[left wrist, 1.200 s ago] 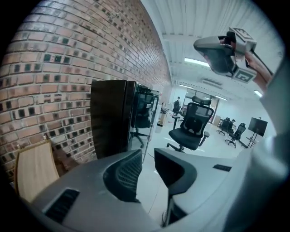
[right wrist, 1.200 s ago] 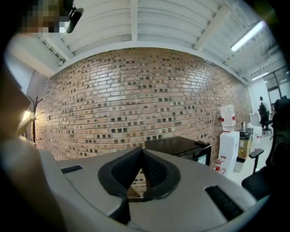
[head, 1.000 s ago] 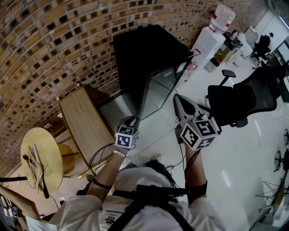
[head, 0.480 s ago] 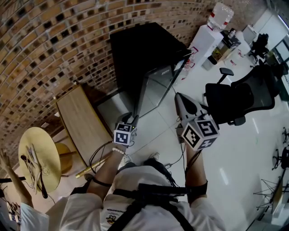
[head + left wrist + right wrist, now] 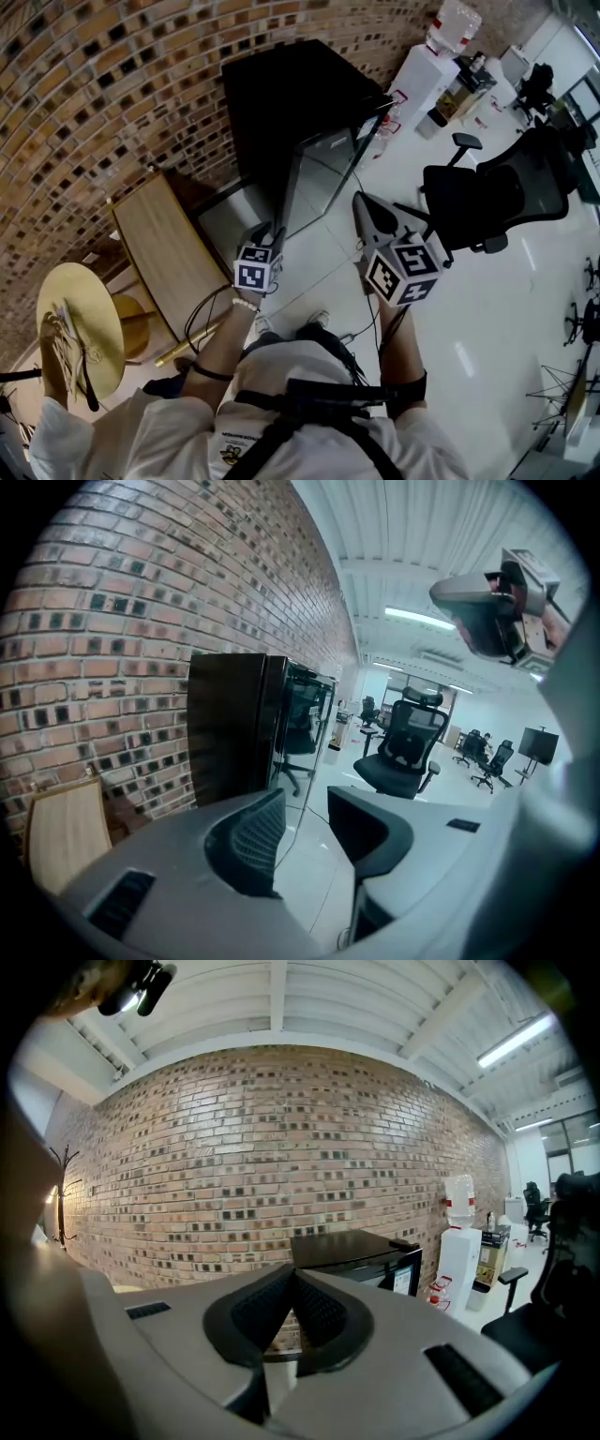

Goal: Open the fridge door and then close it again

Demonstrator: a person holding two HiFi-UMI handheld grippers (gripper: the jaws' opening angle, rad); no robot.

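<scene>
The black fridge (image 5: 291, 98) stands against the brick wall, its glass door (image 5: 323, 173) swung out towards me. My left gripper (image 5: 275, 234) is at the door's free edge. In the left gripper view its jaws (image 5: 305, 803) have just been opening and stand apart. The door's thin edge (image 5: 302, 752) shows in the gap, with no pad pressing on it. My right gripper (image 5: 359, 202) hangs to the right of the door, clear of it. Its jaws (image 5: 293, 1274) are shut on nothing, and the fridge (image 5: 352, 1246) shows behind them.
A low wooden cabinet (image 5: 169, 248) stands left of the fridge, with a round yellow table (image 5: 84, 328) beyond it and another person's hand beside that. A black office chair (image 5: 487, 197) is at the right. A white water dispenser (image 5: 436, 66) stands further along the wall.
The left gripper has shifted slightly along the door's edge and its jaws now stand apart. Another person has moved in at the lower left. The right gripper has stayed in place.
</scene>
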